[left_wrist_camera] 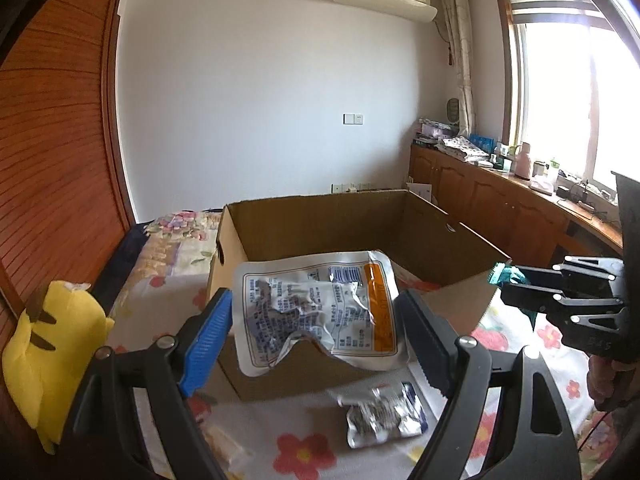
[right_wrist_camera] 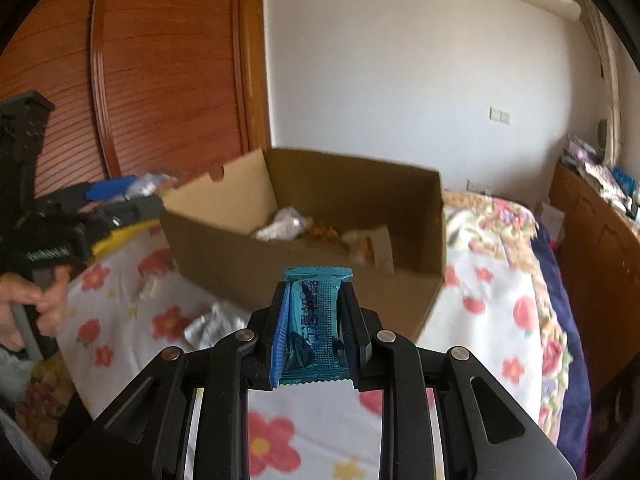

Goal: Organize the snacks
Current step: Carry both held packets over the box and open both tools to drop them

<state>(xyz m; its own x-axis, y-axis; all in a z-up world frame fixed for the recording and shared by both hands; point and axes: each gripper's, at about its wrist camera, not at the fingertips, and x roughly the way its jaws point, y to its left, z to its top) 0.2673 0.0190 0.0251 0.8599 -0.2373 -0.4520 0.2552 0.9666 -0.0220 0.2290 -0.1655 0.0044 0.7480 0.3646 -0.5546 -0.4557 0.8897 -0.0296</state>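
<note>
An open cardboard box (left_wrist_camera: pixel 280 236) stands on a flowered bedspread; it also shows in the right wrist view (right_wrist_camera: pixel 224 240), with several snack packets inside. My left gripper (left_wrist_camera: pixel 320 312) is shut on a silver snack pouch (left_wrist_camera: pixel 320 308) with blue print and an orange stripe, held at the box's near wall. My right gripper (right_wrist_camera: pixel 314 320) is shut on a small teal snack packet (right_wrist_camera: pixel 316 320), just short of the box's near wall. It also appears in the left wrist view (left_wrist_camera: pixel 516 284) at the box's right corner.
A small silver packet (left_wrist_camera: pixel 384 416) lies on the bedspread before the box; another crumpled one (right_wrist_camera: pixel 212 326) lies left of the right gripper. A yellow plush toy (left_wrist_camera: pixel 52 344) sits at left. Wooden wardrobe doors (right_wrist_camera: pixel 160 72) and a cabinet (left_wrist_camera: pixel 500 200) flank the bed.
</note>
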